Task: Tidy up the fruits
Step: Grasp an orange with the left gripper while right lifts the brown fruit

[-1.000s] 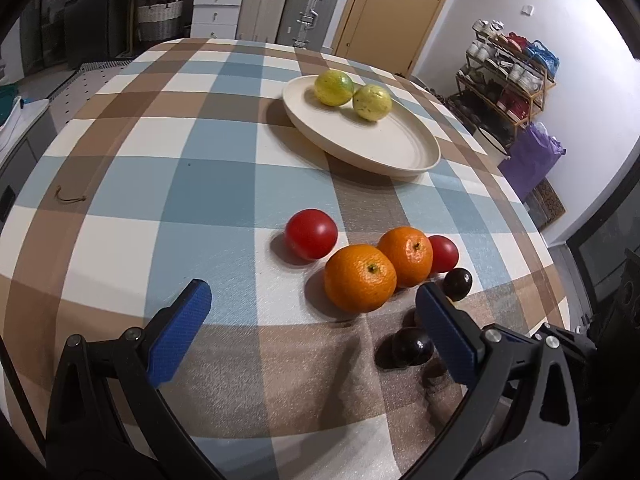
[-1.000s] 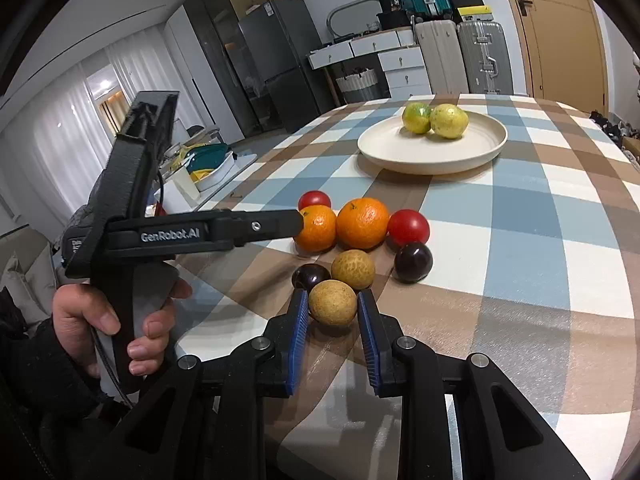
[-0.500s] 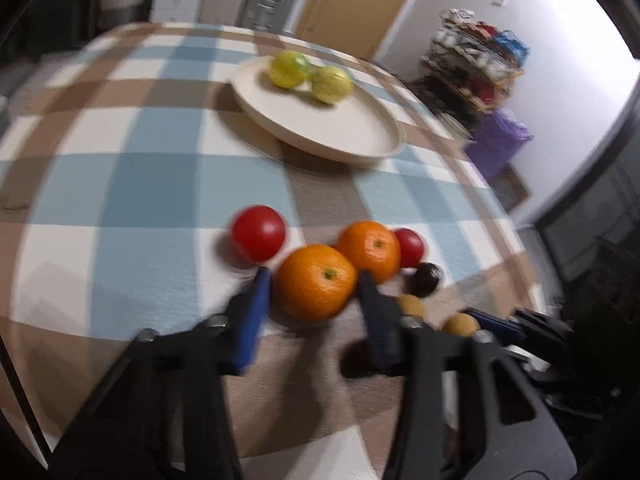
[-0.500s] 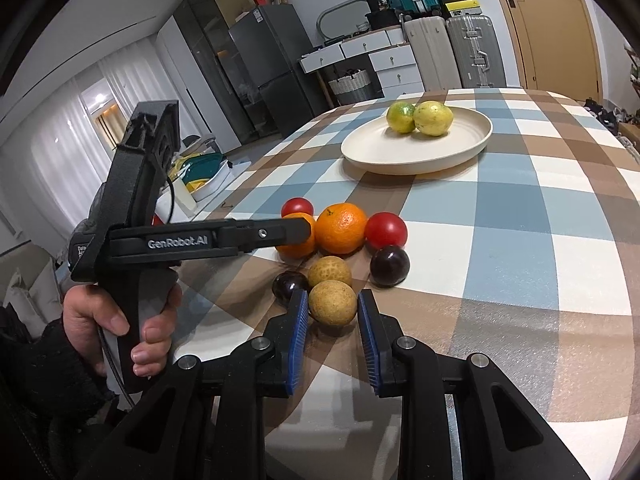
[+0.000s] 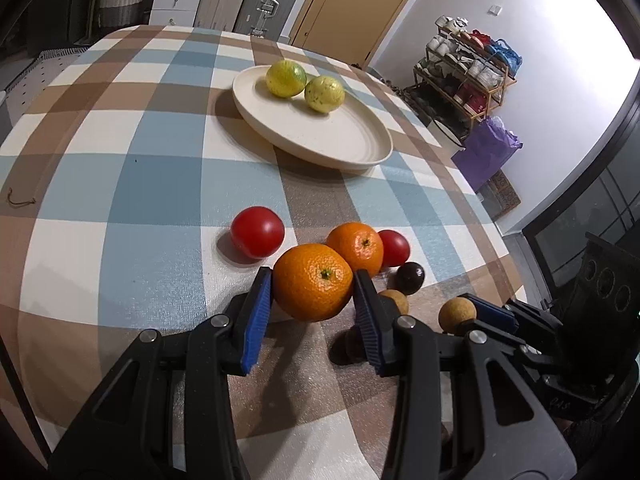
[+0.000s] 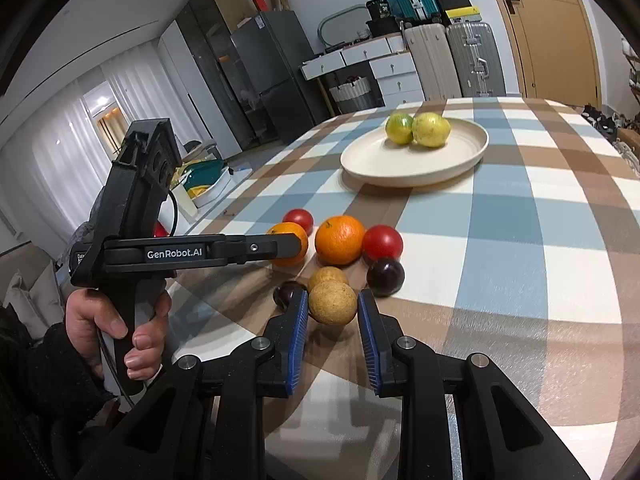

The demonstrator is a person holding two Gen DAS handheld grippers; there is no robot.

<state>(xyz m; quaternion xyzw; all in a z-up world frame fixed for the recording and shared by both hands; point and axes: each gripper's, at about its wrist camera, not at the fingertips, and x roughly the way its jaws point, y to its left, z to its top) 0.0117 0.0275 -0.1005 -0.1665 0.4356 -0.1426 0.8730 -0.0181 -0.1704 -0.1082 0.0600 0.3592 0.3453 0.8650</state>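
My left gripper (image 5: 313,272) is shut on the nearest orange (image 5: 308,292), its blue pads pressing both sides. A second orange (image 5: 356,246), two red tomatoes (image 5: 257,232) (image 5: 394,246), a dark plum (image 5: 410,277) and a tan fruit (image 5: 394,300) lie just behind it. My right gripper (image 6: 333,295) is shut on another tan round fruit (image 6: 332,303), close to the checked cloth. Farther back, the cream plate (image 5: 340,136) holds two yellow-green fruits (image 5: 286,78). In the right wrist view, the left gripper's finger (image 6: 286,245) covers part of its orange.
A person's hand (image 6: 120,320) holds the left gripper's handle at the table's left side. The table edge curves close on the right, with a shoe rack (image 5: 468,72) and a purple bag (image 5: 490,152) beyond. Suitcases (image 6: 452,60) and drawers stand behind the table.
My left gripper went from wide open to shut around the near orange while tilting toward it. The right gripper stayed shut on the tan fruit and barely moved.
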